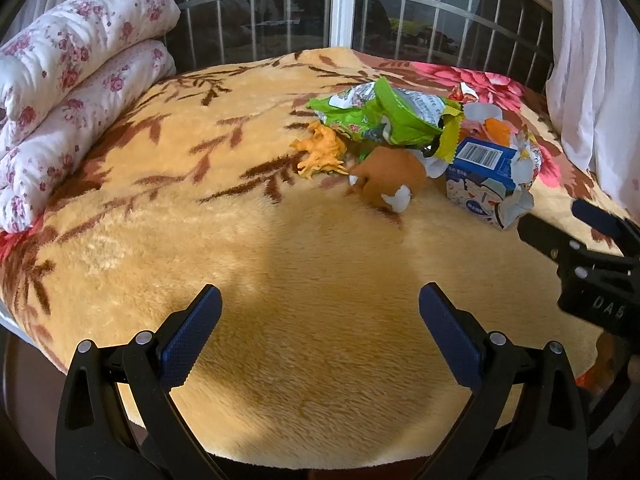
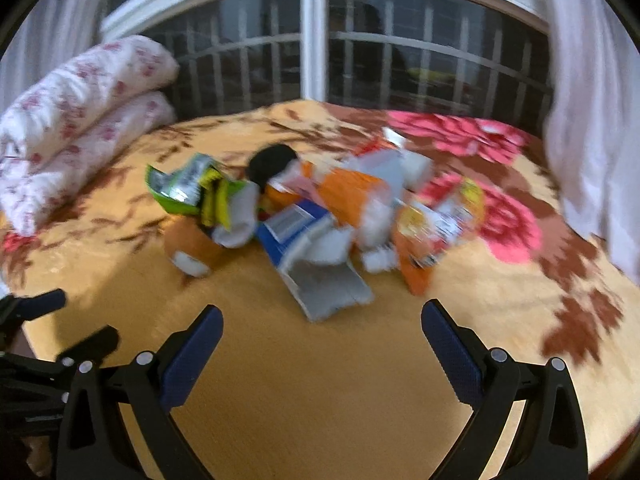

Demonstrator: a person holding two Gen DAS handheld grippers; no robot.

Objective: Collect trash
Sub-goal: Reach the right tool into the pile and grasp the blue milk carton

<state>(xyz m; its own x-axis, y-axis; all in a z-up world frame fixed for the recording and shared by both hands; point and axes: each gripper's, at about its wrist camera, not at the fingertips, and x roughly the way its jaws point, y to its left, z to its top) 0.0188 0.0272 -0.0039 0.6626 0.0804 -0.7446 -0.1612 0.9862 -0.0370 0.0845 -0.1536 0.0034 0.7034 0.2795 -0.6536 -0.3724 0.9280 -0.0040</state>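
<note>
So both my grippers are spread wide, nothing in them; left gripper (image 1: 320, 320) and right gripper (image 2: 322, 332) hover over the yellow blanket (image 1: 240, 240); torn blue carton (image 1: 486, 178) and green snack wrapper (image 1: 384, 114) sit piled mid-bed.

My bed by the barred window

I see a plush yellow blanket with brown leaf and pink flower print (image 1: 224, 208) covering the bed; a folded white quilt with small red roses (image 1: 76, 76) lies stacked at its left edge. Behind stands a white-framed window with metal bars (image 1: 342, 4), dark outside, and a white curtain (image 1: 592, 64) hangs at the right.
</note>
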